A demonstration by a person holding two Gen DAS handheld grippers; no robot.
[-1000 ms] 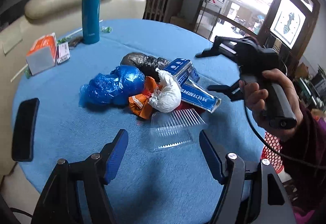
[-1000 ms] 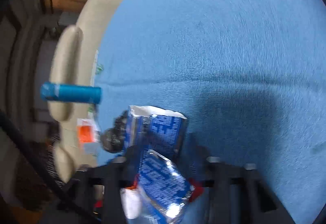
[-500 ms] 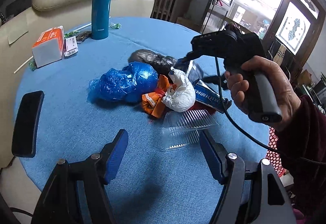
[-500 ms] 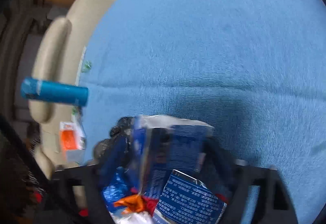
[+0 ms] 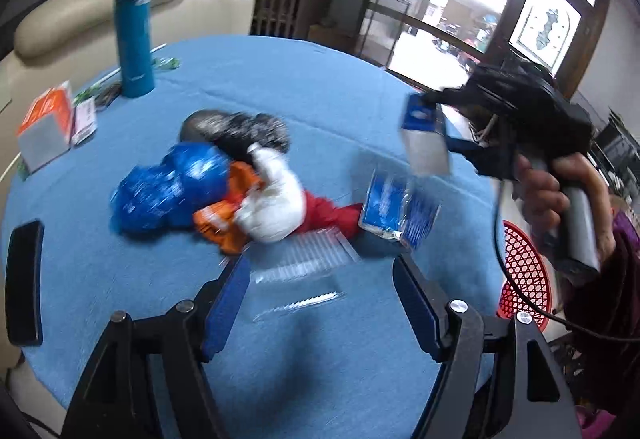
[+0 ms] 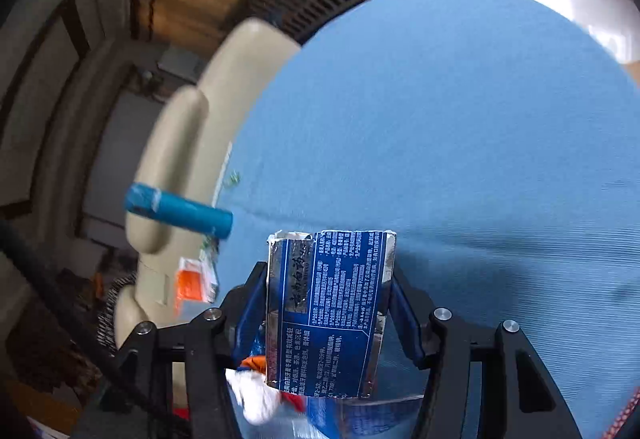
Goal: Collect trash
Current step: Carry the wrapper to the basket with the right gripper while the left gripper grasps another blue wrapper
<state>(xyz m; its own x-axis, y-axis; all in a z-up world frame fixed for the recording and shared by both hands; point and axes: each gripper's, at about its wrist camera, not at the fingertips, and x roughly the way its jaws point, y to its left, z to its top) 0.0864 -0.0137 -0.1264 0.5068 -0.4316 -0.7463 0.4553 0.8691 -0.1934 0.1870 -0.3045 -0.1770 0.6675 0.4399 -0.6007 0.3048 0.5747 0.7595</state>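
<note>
R gripper [image 6: 326, 313] clamped on carton [image 6: 328, 311], lifted off table [image 5: 320, 87].
L gripper [image 5: 320, 303] apart; trash pile [image 5: 224, 191] motion-blurred, carton's lower end cut off.

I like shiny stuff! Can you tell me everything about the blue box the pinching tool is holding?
The blue box is a flattened carton, blue with white print and shiny silver foil along its edges and torn top. It looks like thin foil-lined cardboard, creased and empty. The right gripper pinches it from both sides, with one finger against each edge. It stands roughly upright, lifted above the blue table, touching nothing else. In the left camera it hangs in the air, blurred.
</note>
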